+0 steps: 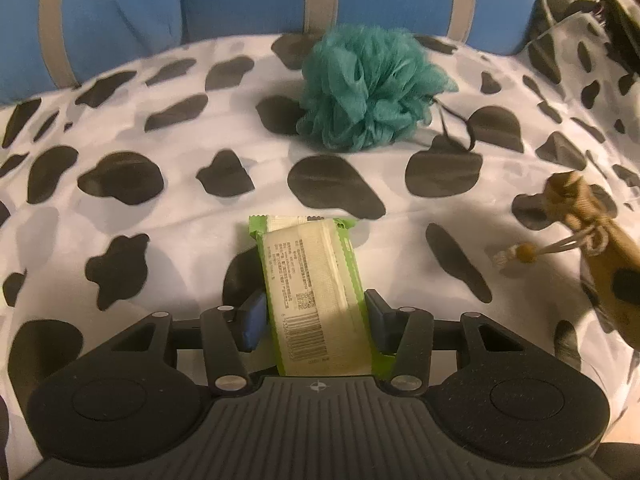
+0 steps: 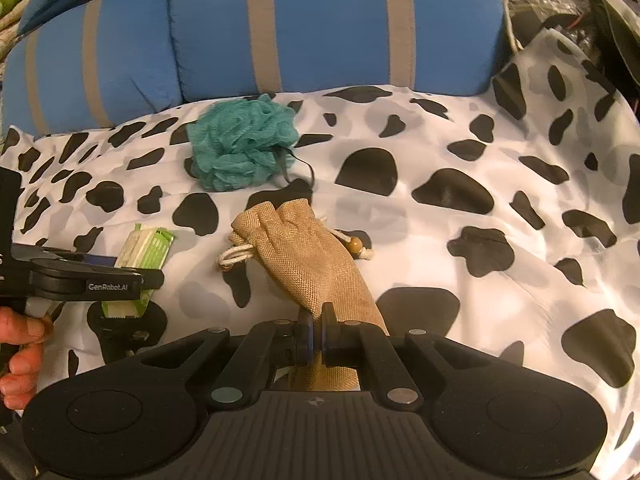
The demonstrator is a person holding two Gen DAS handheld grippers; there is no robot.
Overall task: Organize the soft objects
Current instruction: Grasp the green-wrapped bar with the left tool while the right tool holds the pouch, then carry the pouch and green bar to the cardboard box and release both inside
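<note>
Our left gripper (image 1: 316, 312) has its jaws set against both sides of a green-and-white packet (image 1: 316, 292), which lies lengthwise on the cow-print sheet (image 1: 160, 200). Our right gripper (image 2: 316, 336) has its jaws pinched nearly together on the lower end of a burlap drawstring pouch (image 2: 304, 256), just right of the packet. Further back, near the blue striped cushions (image 2: 320, 20), sits a teal bath pouf (image 1: 368, 84), apart from both.

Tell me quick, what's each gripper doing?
Left gripper: closed on the green packet.
Right gripper: shut, pinching the burlap pouch.
</note>
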